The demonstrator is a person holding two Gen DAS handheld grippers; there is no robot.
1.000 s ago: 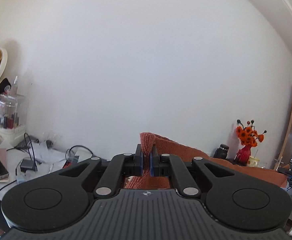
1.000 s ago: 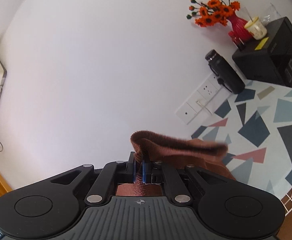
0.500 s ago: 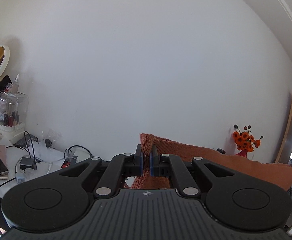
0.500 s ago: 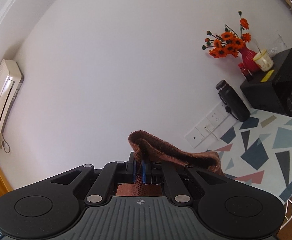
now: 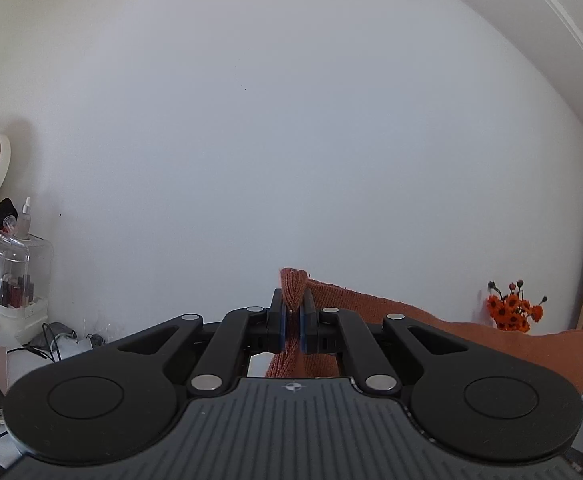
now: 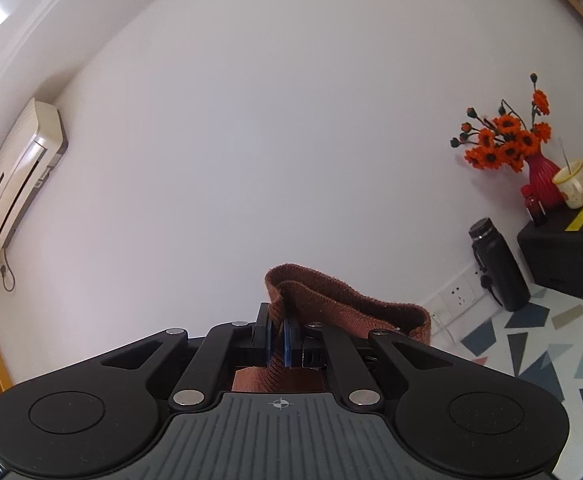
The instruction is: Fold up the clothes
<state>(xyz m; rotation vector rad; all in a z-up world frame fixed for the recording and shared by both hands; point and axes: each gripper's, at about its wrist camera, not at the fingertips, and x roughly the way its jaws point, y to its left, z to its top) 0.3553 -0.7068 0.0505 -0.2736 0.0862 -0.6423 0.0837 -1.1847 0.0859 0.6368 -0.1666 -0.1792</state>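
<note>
Wall point(image 5: 251, 120): plain white, filled most of both views; air-conditioning unit point(image 6: 19, 172) mounted high at the left of the right wrist view.
Garment point(image 5: 431, 320): rust-orange knit, held up in the air in front of the wall, upper edge stretched from one hand-held gripper toward the other; lower part hidden behind the gripper bodies.
Worktop point(image 6: 551, 344): patterned with grey, blue and pink shapes, visible low at the right of the right wrist view, below the garment; black box point(image 6: 571, 256), dark flask point(image 6: 499, 264) and red vase of orange flowers point(image 6: 539, 176) at its far side.
Left hand-held gripper point(image 5: 291, 324): clenched on a bunched corner of the garment, fabric tip poking out above the pads.
Right hand-held gripper point(image 6: 277, 338): clenched on a doubled ribbed edge of the garment.
Risk, slip: little fabric gripped at each corner; probable cause, weight of the hanging knit pulling through the pads.
Risk, crooked fold: probable cause, uneven height of the two corners when lowered.
Risk, snag: probable cause, hanging cloth swept against the vase or flask.
</note>
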